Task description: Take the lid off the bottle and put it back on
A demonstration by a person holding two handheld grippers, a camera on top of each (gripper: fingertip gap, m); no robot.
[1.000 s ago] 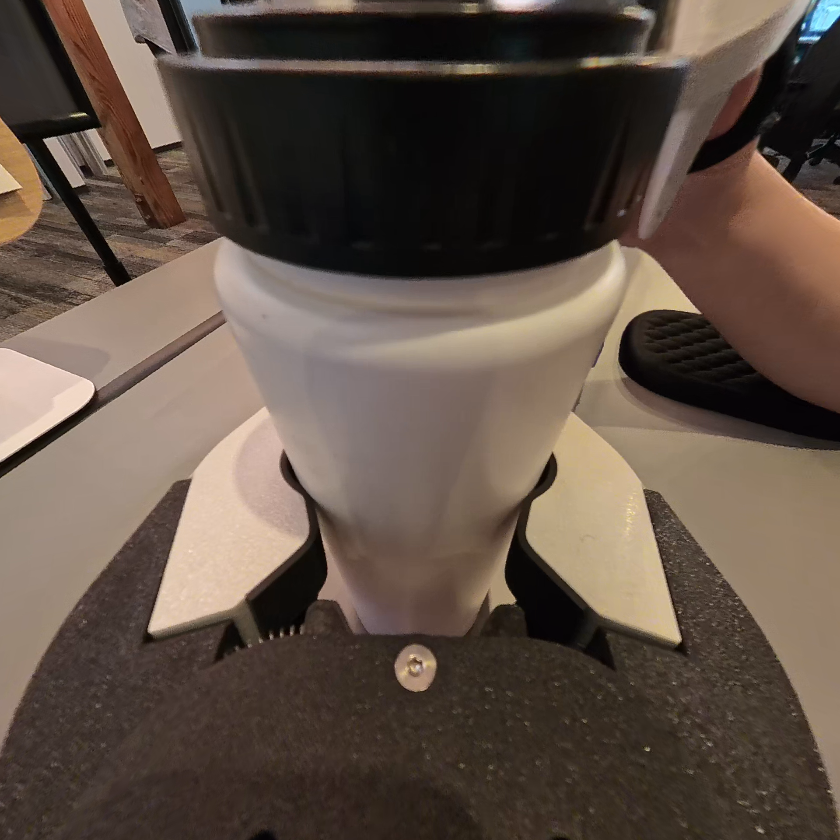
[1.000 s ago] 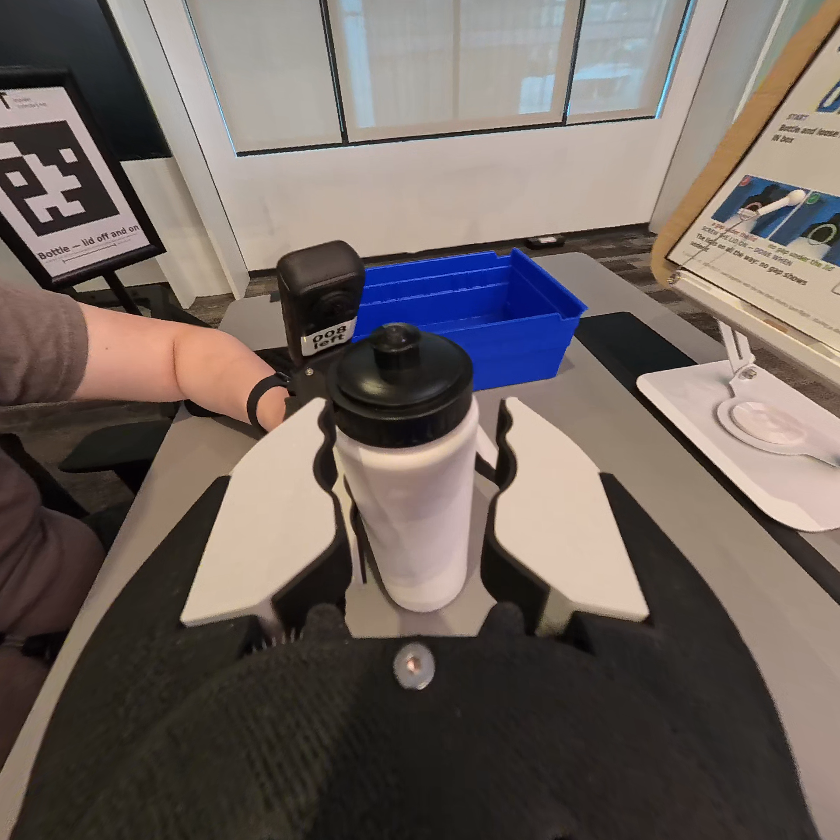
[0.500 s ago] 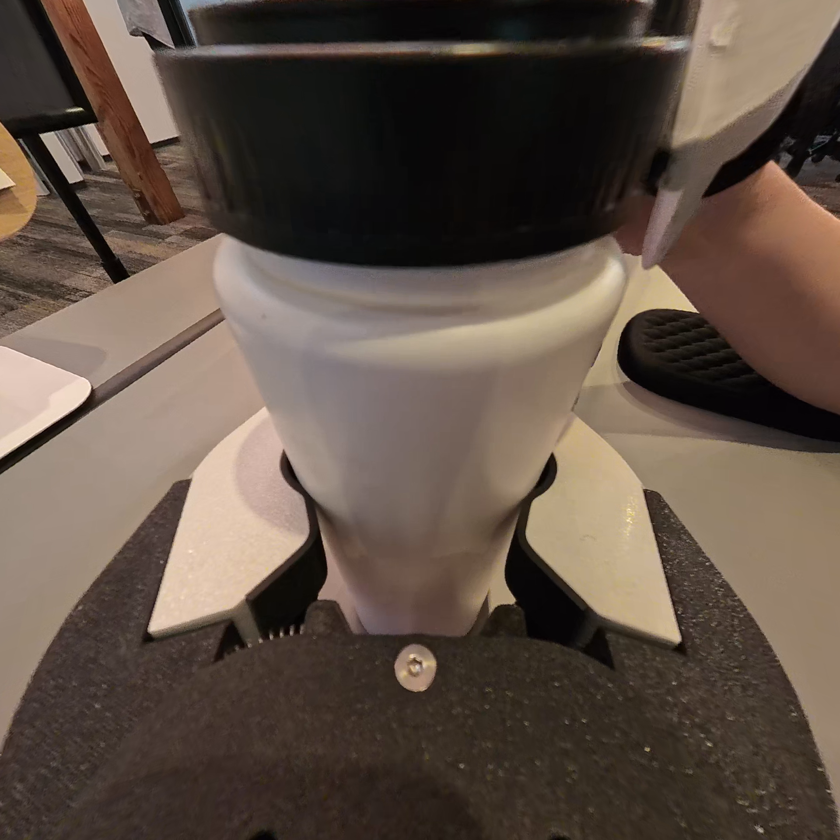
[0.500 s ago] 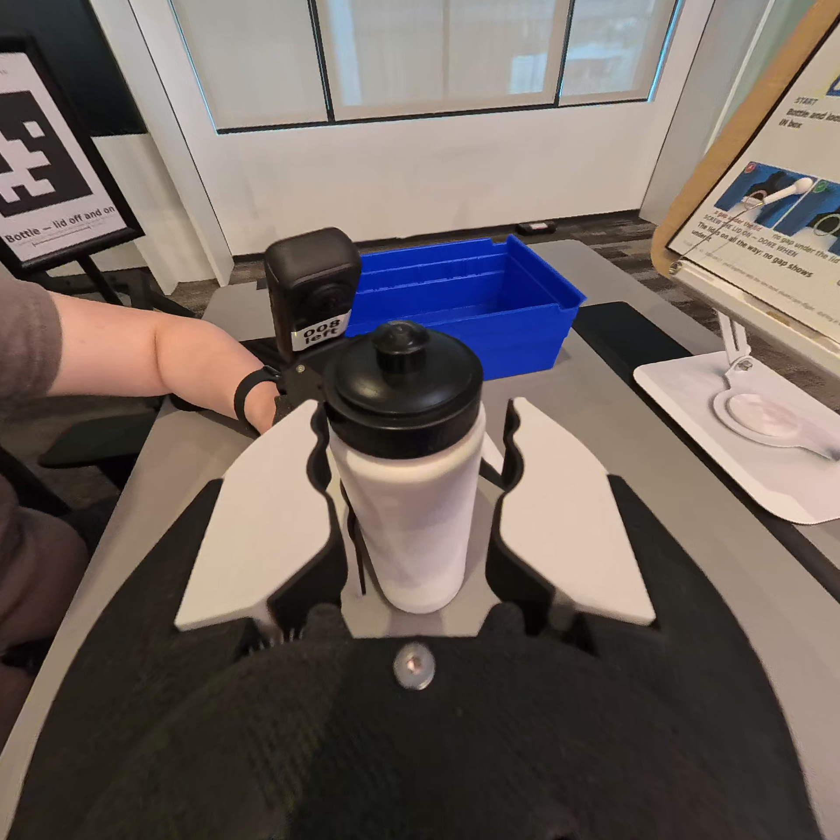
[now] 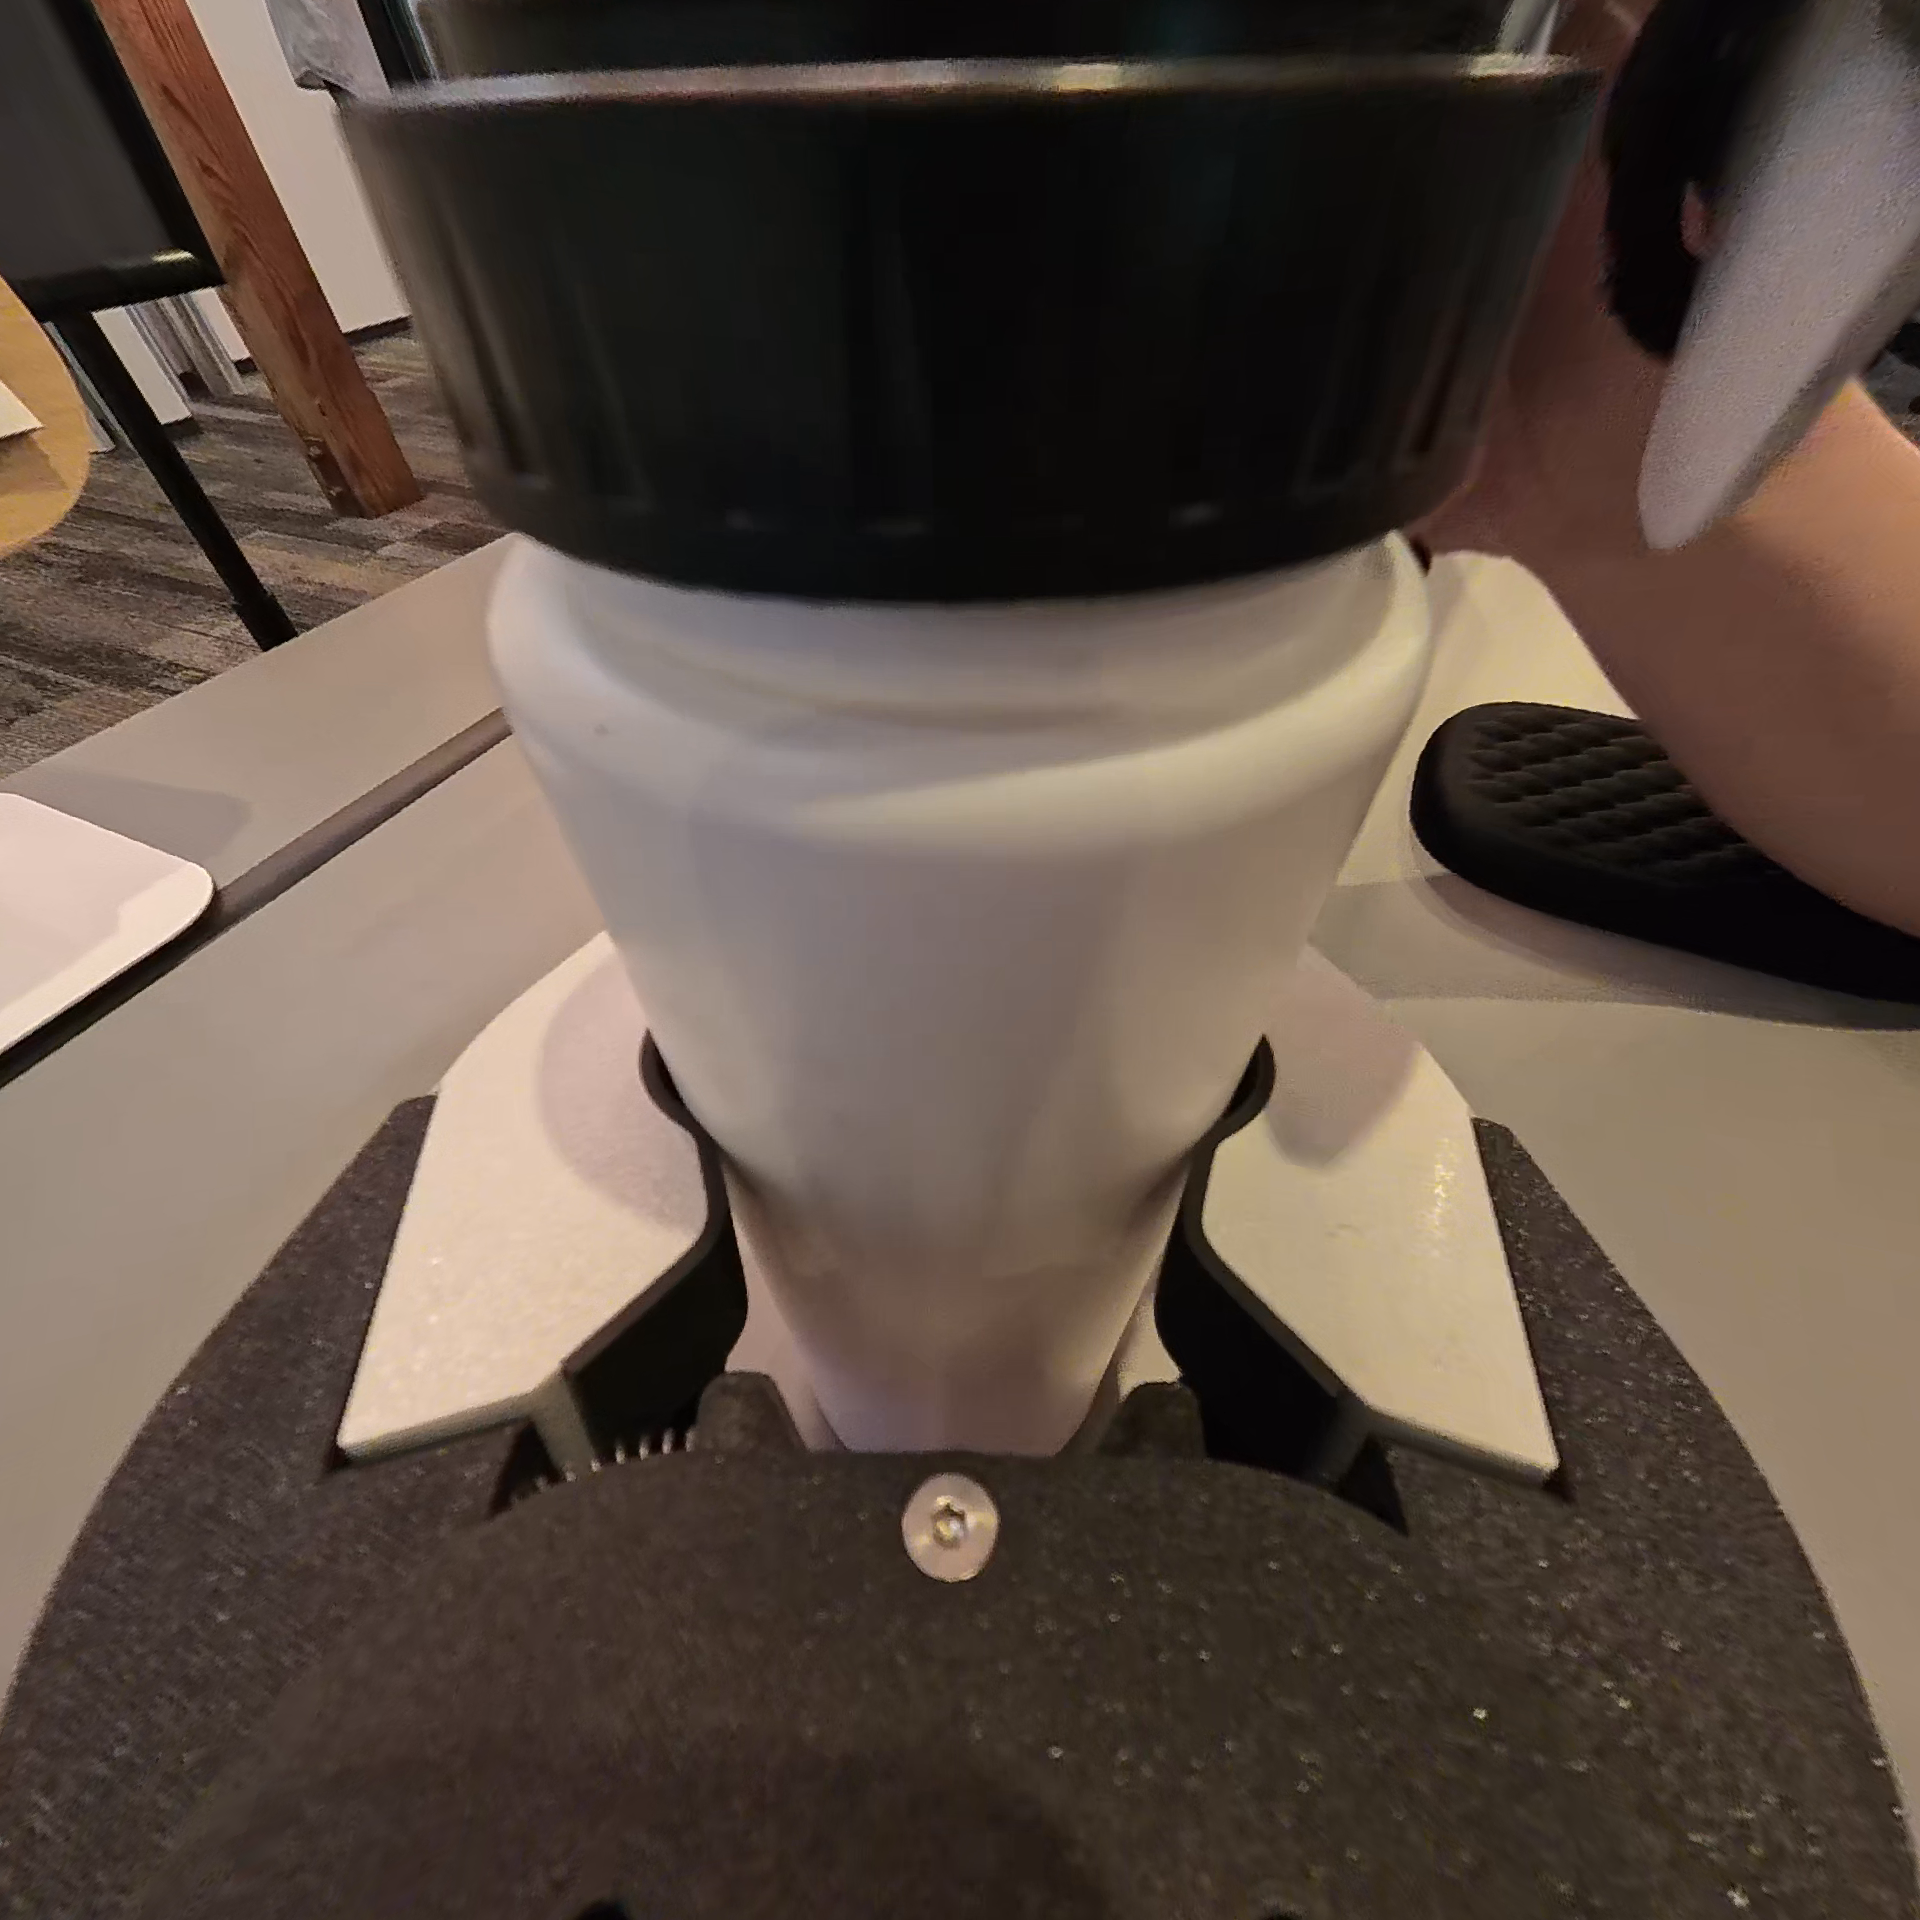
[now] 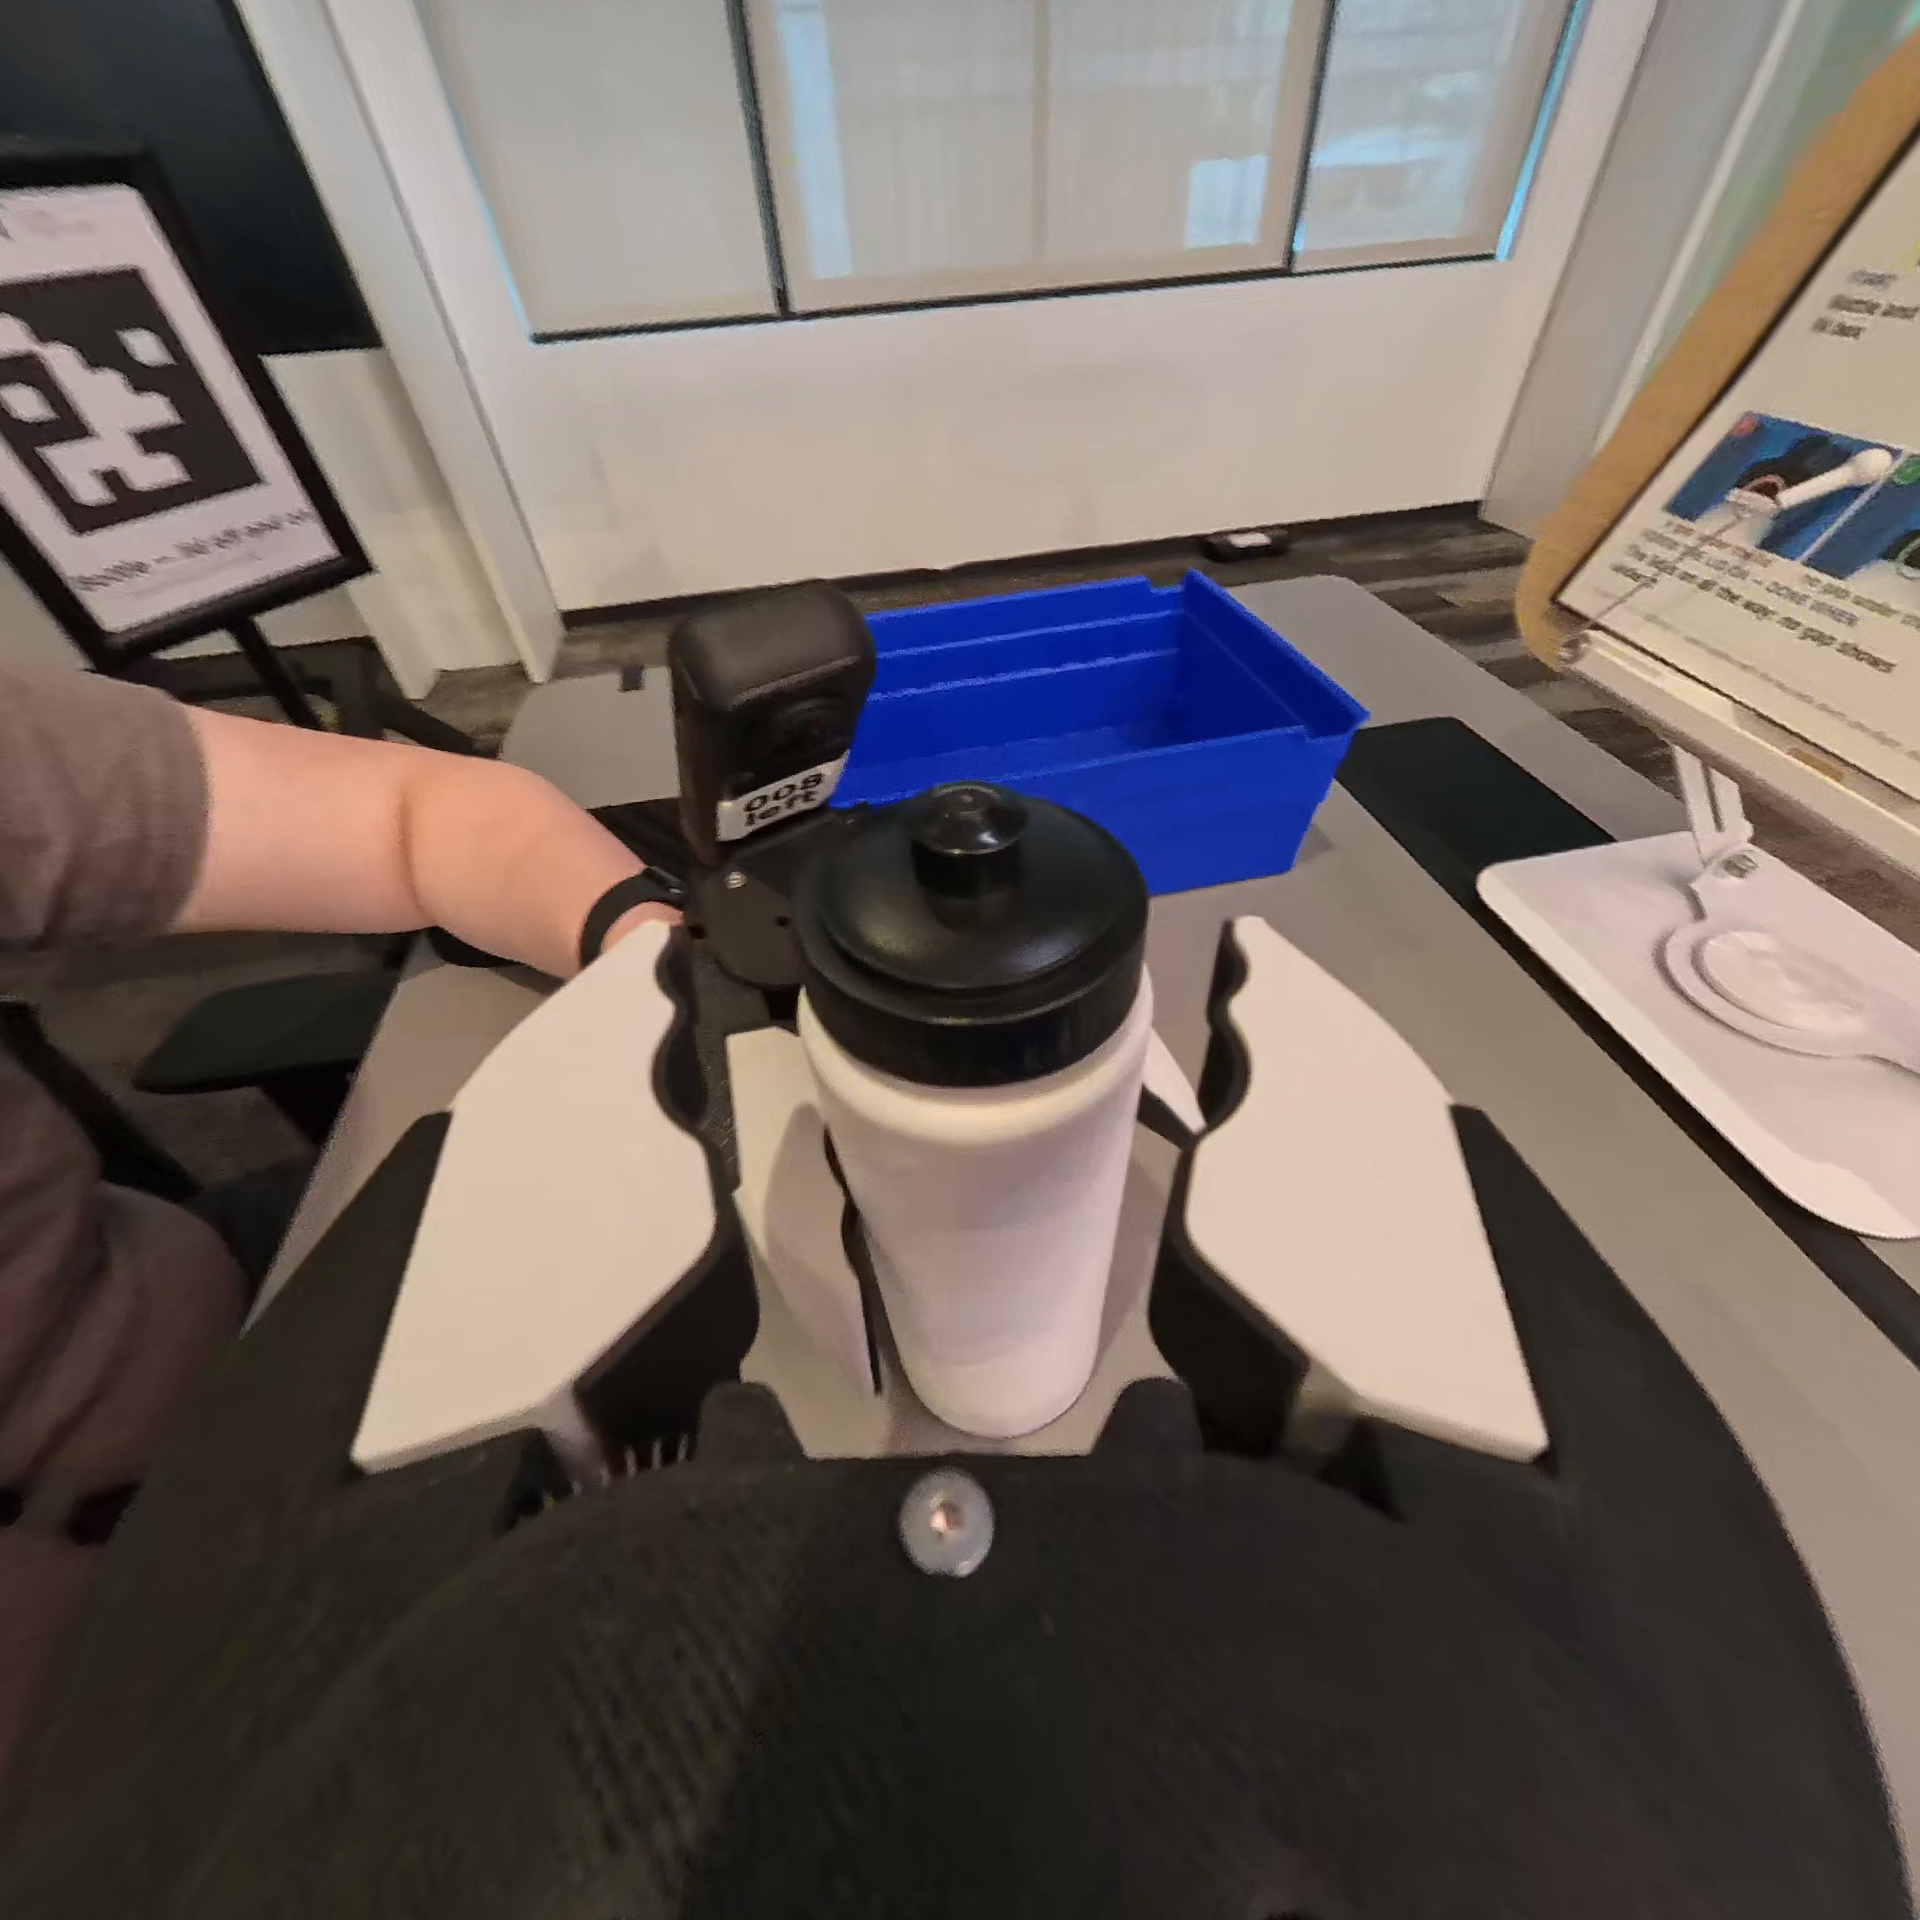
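Upright, bottle [image 6: 977, 1195] between spread right jaws (lidded)

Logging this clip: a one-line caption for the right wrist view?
Open right gripper flanks an upright white plastic bottle, black lid on.

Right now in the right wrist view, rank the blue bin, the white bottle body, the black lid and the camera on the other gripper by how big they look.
1. blue bin
2. white bottle body, though nearness inflates it
3. black lid
4. camera
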